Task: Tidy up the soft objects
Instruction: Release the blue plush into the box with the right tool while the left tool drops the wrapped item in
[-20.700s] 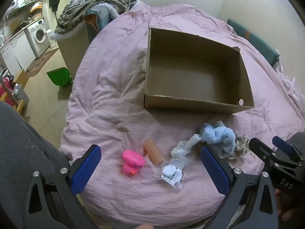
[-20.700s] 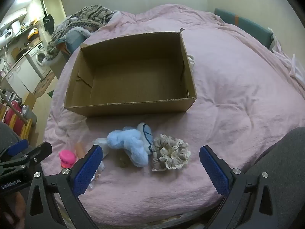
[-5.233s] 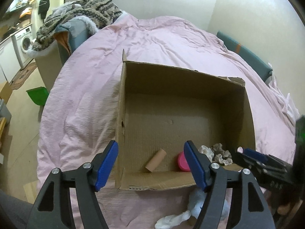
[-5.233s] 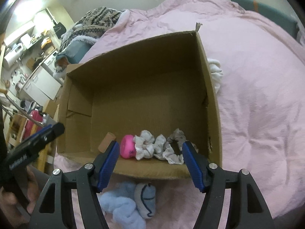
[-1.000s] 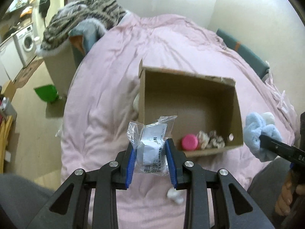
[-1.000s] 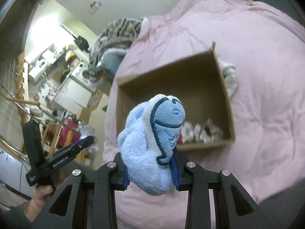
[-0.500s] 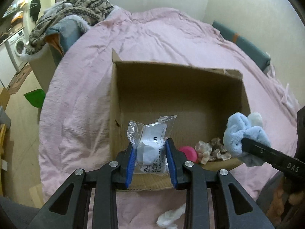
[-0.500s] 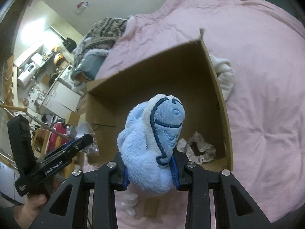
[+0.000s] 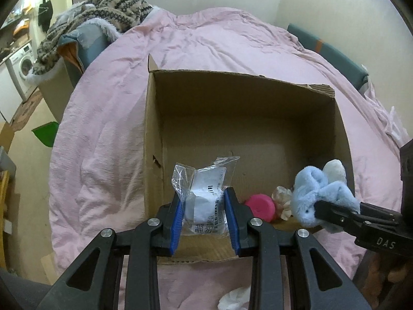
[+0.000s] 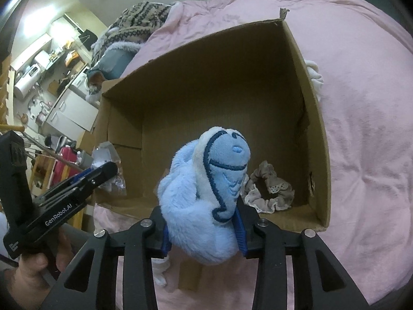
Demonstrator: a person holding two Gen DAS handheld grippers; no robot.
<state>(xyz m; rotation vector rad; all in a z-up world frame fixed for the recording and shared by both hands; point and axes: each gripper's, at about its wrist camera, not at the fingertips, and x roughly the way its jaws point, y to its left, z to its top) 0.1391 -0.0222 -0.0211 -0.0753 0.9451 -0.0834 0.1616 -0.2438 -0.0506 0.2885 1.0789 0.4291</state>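
Fluffy pale-blue plush toy (image 10: 206,196) between right gripper's (image 10: 204,230) opening fingers, poised above open brown cardboard box (image 10: 317,134); clear plastic packet (image 9: 204,199) pinched in left gripper (image 9: 204,211).

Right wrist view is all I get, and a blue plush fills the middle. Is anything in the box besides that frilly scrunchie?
Observer: Yes. A pink toy lies beside the scrunchie in the box, hidden from you behind the plush.
Operator: What is the other gripper carrying?
Observer: The left gripper is shut on a clear bag holding something white, with a barcode label.
Operator: Anything on the floor?
Observer: A green object lies there, left of the bed.
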